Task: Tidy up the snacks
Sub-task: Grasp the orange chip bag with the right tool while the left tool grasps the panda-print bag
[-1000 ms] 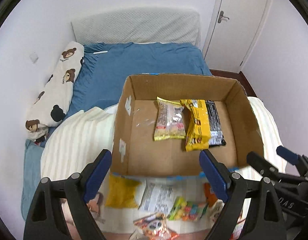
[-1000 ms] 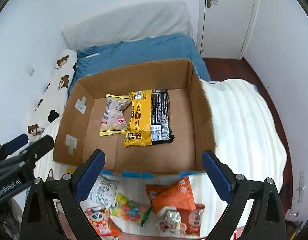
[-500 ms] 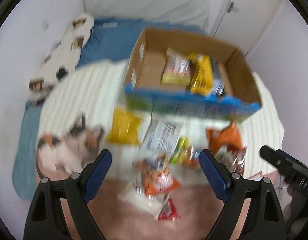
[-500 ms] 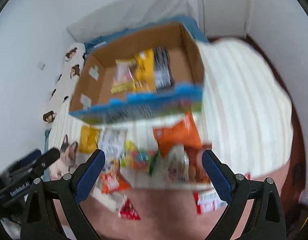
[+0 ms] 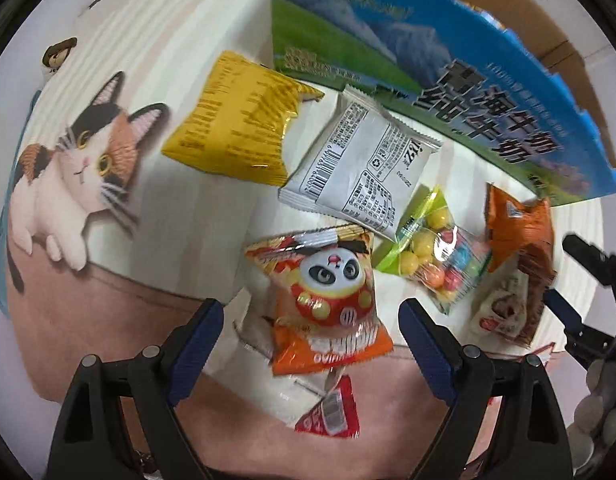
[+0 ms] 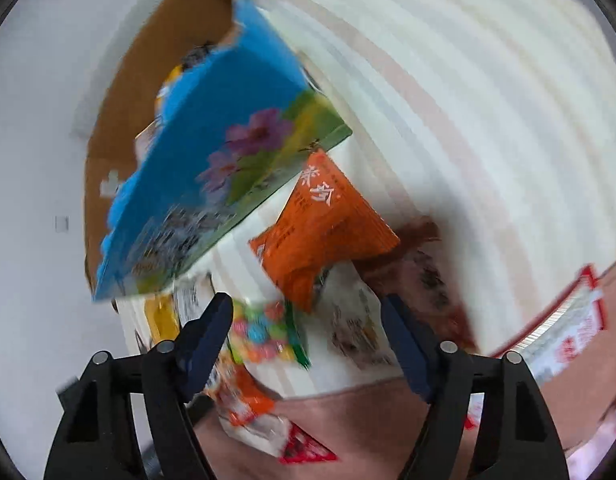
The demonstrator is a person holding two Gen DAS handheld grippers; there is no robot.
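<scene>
A panda-print snack packet [image 5: 327, 300] lies flat on the cat-print blanket [image 5: 120, 184] covering the bed, directly between and just ahead of the jaws of the left gripper [image 5: 309, 332], its long axis running away from them toward the cardboard box [image 5: 447, 64]; those jaws stand released, straddling the packet without pressing it. Beyond it sit a white barcode sachet [image 5: 355, 160], a yellow packet [image 5: 236, 128] and a clear bag of coloured candy balls [image 5: 439, 252], all just short of the box's printed wall. The right gripper [image 6: 308, 332], its jaws closing with nothing yet pinched, looks over the candy bag [image 6: 264, 328] and a pale packet [image 6: 347, 320], an orange pouch [image 6: 323, 220] just beyond. The left hand appears nearer the panda packet, the right nearer the orange pouch. The left view shows labels sharply and the other gripper at its right edge; the blurred right view alone shows packets already inside the box [image 6: 120, 128].
</scene>
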